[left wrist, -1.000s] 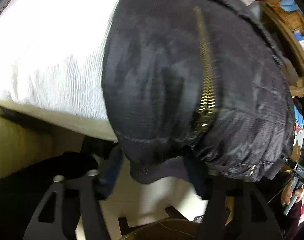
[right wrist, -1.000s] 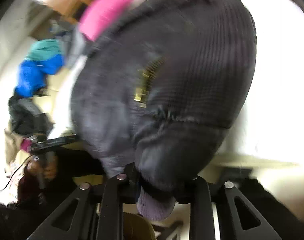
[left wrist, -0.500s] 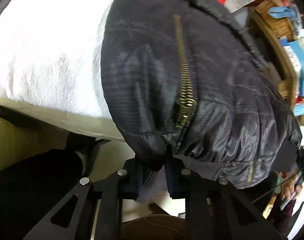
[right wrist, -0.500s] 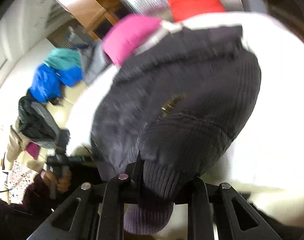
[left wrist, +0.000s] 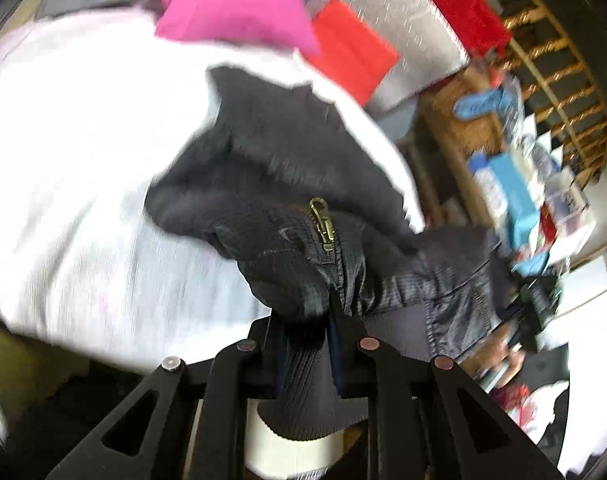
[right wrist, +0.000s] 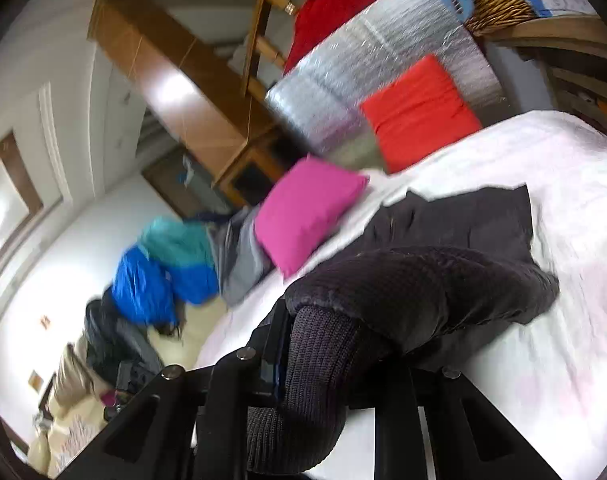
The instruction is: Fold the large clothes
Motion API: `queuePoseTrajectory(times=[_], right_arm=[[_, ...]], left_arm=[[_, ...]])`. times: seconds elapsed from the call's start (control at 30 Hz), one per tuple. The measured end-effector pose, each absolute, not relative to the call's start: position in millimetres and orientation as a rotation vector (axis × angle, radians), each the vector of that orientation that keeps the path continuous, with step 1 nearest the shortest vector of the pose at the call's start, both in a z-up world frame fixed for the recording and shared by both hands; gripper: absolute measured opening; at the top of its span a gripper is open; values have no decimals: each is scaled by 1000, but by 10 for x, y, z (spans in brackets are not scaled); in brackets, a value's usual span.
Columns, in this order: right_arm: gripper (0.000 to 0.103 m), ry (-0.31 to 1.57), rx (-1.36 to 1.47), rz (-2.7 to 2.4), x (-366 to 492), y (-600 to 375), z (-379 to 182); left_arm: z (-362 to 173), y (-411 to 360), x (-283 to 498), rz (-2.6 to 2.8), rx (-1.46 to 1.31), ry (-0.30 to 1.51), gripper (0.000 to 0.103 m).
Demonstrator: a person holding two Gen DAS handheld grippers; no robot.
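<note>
Left gripper [left wrist: 309, 320] enters from bottom centre of its frame, angled down toward the white bedsheet [left wrist: 83, 208]. Jaws nearly closed, clamped on the ribbed hem of the black quilted jacket with brass zipper [left wrist: 287, 200]. Right gripper [right wrist: 327, 344] enters from the bottom of its frame, pointing almost level across the bed, jaws narrow, pinching the jacket's knit cuff. Jacket bunches from both grippers back onto the sheet at frame centre. Magenta square pillow [right wrist: 307, 210] and red-orange cushion [right wrist: 419, 112] sit beyond it, upper centre.
</note>
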State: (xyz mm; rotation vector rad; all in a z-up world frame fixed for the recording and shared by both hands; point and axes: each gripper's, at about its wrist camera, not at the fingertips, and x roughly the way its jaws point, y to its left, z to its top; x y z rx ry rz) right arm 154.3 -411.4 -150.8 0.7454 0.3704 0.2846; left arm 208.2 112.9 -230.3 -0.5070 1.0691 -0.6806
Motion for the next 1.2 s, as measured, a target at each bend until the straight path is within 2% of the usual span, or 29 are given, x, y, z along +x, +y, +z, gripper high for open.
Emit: queuePoseTrajectory(times=[0.13, 0.27, 0.6, 0.8, 0.87, 0.97, 1.03, 1.07, 1.1, 1.13, 1.17, 1.2], right_arm=[[22, 316, 792, 235, 1923, -4342, -1510], [22, 300, 813, 179, 2372, -4552, -1563], [22, 407, 907, 77, 3763, -5068, -2101], [22, 414, 1103, 35, 4325, -5338, -2618], [24, 423, 1197, 33, 4428, -5414, -2798], [43, 438, 1366, 55, 4474, -5526, -3032], [60, 391, 1425, 119, 4393, -5569, -3042], [64, 382, 1428, 131, 4358, -5586, -3016], [72, 375, 1423, 136, 4283, -5600, -2961], [78, 352, 1410, 132, 4169, -5610, -2892], [81, 326, 1394, 118, 4078, -5611, -2828], [85, 298, 1367, 93, 3958, -5623, -2744]], left_arm=[[-2013, 944, 2725, -650, -540, 967, 19], [-1948, 729, 3294, -614, -576, 887, 18], [-2482, 134, 4685, -509, -637, 854, 16], [-2670, 46, 5210, -467, -652, 845, 17], [-2701, -6, 5334, -477, -641, 837, 19], [-2804, -54, 5471, -487, -615, 882, 24], [-2811, -21, 5481, -500, -654, 881, 31], [-2783, 2, 5475, -521, -681, 870, 40], [-2742, 29, 5460, -528, -696, 847, 53], [-2683, 73, 5404, -517, -703, 800, 61], [-2604, 111, 5324, -493, -706, 745, 73], [-2500, 177, 5219, -465, -716, 679, 81]])
